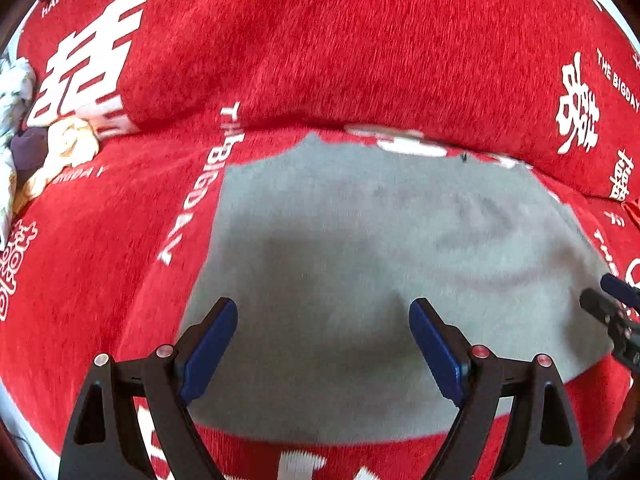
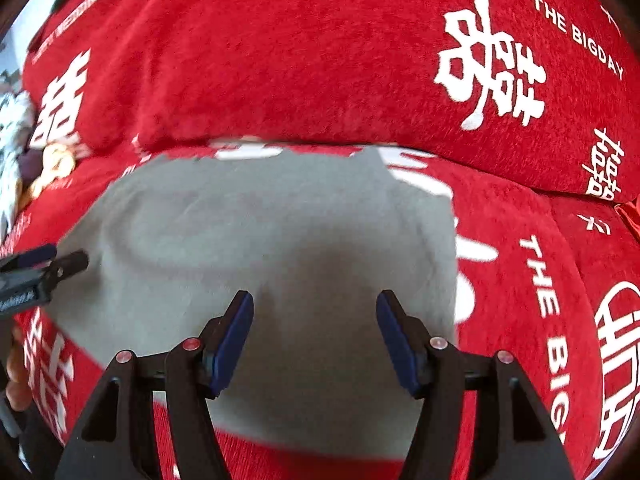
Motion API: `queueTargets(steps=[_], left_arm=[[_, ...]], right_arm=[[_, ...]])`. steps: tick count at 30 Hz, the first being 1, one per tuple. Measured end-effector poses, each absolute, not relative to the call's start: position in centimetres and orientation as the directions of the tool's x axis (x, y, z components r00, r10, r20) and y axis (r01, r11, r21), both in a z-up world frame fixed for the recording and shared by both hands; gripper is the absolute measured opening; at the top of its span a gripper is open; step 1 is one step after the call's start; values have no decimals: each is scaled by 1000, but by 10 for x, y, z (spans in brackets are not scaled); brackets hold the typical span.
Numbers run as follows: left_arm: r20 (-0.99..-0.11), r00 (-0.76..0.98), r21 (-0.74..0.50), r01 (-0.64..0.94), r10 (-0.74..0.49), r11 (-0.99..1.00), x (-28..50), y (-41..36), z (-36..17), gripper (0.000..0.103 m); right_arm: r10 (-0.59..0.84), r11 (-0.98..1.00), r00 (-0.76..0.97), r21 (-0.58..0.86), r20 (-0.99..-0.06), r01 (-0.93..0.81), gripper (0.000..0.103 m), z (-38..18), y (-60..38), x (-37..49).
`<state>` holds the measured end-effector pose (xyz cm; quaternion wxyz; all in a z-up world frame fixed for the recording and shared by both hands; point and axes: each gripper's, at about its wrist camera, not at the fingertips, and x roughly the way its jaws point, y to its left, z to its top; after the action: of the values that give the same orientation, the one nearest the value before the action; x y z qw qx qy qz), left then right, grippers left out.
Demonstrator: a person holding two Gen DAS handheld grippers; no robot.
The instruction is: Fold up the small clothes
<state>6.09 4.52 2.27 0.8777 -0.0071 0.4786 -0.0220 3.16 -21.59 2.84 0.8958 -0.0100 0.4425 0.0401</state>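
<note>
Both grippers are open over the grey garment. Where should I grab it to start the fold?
Take the grey garment at its near hem, one corner per gripper, coming from the near side: it lies flat on the red cover, and both the left gripper and right gripper hover there, open.

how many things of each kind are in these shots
grey garment: 1
red printed cover: 1
pile of other clothes at the left edge: 1
grippers: 2, left gripper and right gripper, both open
total: 5
</note>
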Motion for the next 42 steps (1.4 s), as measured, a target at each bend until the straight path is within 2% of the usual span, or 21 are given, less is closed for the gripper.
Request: queueTargets(steps=[7, 13, 20, 22, 25, 27, 30, 35, 37, 38, 42], left_arm=[[-843, 538, -8, 21, -18, 1000, 38, 57, 6, 89], [-838, 544, -31, 26, -40, 999, 27, 64, 6, 89], [-842, 538, -39, 23, -45, 999, 7, 69, 14, 89], [-822, 567, -69, -8, -52, 998, -8, 81, 26, 89], [-827, 556, -166, -104, -81, 981, -12, 116, 25, 89], [-829, 537, -293, -180, -156, 939, -11, 144, 16, 89], [-805, 522, -443, -213, -282, 871, -10, 167, 3, 89], [-776, 540, -477, -165, -326, 863, -5, 162, 5, 89], [-772, 539, -475, -136, -337, 869, 3, 154, 5, 94], [-766, 541, -482, -127, -347, 867, 6, 152, 5, 101], [-740, 556, -509, -95, -378, 855, 18, 141, 7, 101]], right_arm=[[35, 999, 586, 10, -809, -45, 67, 4, -234, -3], [77, 997, 587, 59, -806, -50, 67, 3, -252, -13], [58, 998, 574, 46, -817, -36, 67, 6, -250, -20], [56, 998, 570, 58, -819, -14, 68, 12, -252, -27], [74, 996, 599, 94, -797, 3, 76, 28, -255, -38], [71, 996, 615, 94, -786, 5, 76, 36, -254, -39], [93, 994, 626, 112, -774, -8, 76, 45, -247, -38], [125, 992, 621, 116, -774, -55, 76, 50, -225, -33], [137, 990, 617, 120, -775, -69, 76, 50, -215, -33], [145, 989, 614, 125, -776, -76, 76, 50, -212, -33], [158, 987, 603, 130, -782, -90, 76, 48, -201, -30]])
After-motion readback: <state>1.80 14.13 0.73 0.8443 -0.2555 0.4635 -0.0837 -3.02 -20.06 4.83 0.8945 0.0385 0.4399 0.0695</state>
